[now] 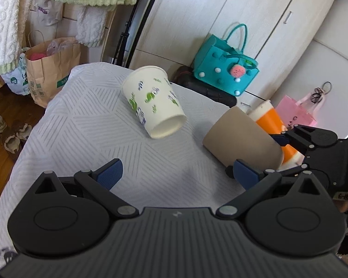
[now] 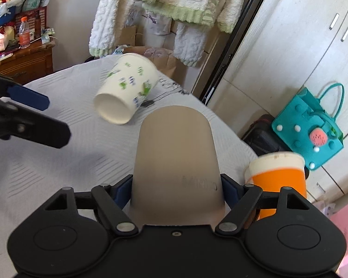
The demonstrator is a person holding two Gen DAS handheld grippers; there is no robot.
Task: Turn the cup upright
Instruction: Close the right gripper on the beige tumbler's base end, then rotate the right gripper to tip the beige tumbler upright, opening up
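Progress looks to be midway. Right hand-held gripper [image 2: 176,191], at the bottom centre of the right wrist view, pinches the tan cup [image 2: 175,162] by its sides, one blue pad on each flank. In the left wrist view that same tan cup [image 1: 241,142] sits at centre right, tilted, with its closed base toward the camera and its mouth end toward the gripper; so it seems gripped but not yet turned upright. Whether it touches the counter [image 1: 81,125] or is lifted off it, I cannot tell.

Left hand-held gripper [image 1: 181,173] is spread wide with nothing between its pads, low in the frame over the patterned cloth.

A white printed cup [image 1: 154,102] lies on its side at upper centre, base toward the camera, untouched and apparently still to be righted if it belongs to the task. An orange cup [image 2: 277,180] stands at lower right, just beside the tan one; it appears upright.

Both the printed cup and the orange cup are motion-blurred. The tan cup's mouth is hidden behind the gripper body, and faint lettering on its wall is unreadable.
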